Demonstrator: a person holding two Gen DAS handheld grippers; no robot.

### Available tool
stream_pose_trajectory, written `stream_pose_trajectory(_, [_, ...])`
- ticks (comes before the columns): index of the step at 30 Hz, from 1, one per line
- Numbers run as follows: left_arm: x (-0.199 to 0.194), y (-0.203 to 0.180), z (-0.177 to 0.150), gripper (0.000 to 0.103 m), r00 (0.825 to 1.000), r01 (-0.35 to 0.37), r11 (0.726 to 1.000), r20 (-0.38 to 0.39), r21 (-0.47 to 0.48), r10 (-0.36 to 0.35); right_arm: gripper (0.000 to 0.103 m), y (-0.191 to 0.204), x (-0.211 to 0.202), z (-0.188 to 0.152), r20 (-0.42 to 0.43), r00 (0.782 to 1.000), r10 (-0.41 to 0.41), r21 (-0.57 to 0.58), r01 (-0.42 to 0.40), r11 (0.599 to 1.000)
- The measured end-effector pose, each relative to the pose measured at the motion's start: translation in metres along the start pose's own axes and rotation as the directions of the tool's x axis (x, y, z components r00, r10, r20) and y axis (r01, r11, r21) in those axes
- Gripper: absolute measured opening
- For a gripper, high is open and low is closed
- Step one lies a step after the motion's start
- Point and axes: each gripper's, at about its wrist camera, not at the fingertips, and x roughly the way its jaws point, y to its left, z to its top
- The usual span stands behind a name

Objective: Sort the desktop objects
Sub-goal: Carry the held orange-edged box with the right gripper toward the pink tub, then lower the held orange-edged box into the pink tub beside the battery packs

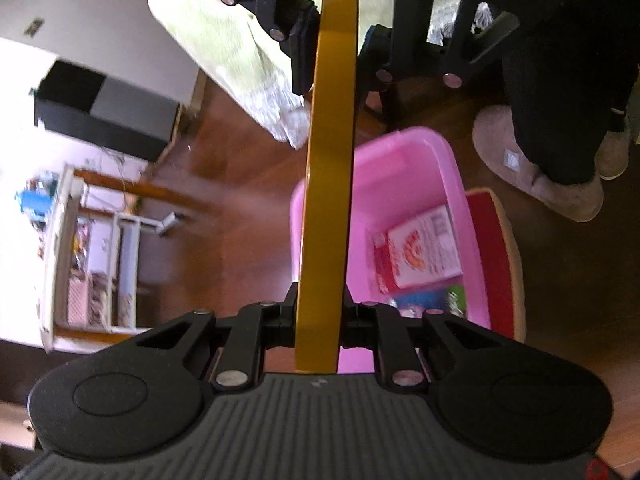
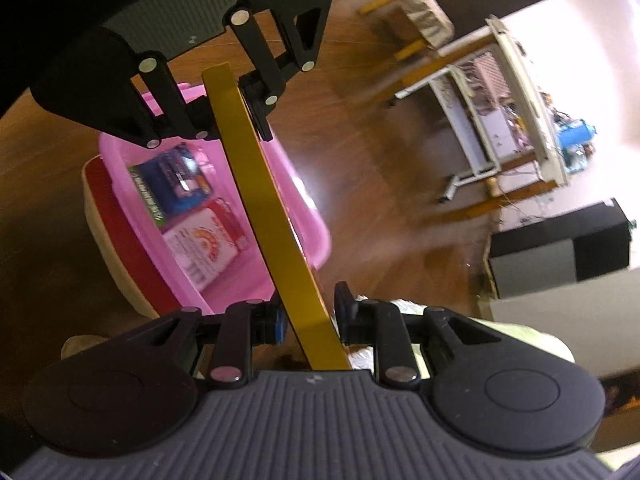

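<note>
Both grippers, left (image 1: 318,304) closed on a flat yellow object (image 1: 332,140), right (image 2: 306,314) seemingly spread beside it, hover above the pink bin (image 1: 452,168), likely ready to drop it inside.

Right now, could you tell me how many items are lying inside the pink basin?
2 visible: a white-and-red packet near the middle of the pink basin, and a dark blue packet beside it. The yellow object held above may hide more.
</note>
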Motion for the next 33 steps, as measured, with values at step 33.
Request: stream_pose_trajectory(33, [0.077, -0.012, -0.049, 0.018, 0.984, 0.033, 0.989, -0.168, -0.144, -0.057, 0.019, 0.03, 0.105, 0.025, 0.07, 0.993, 0.09, -0.115, -0.082, 0.99])
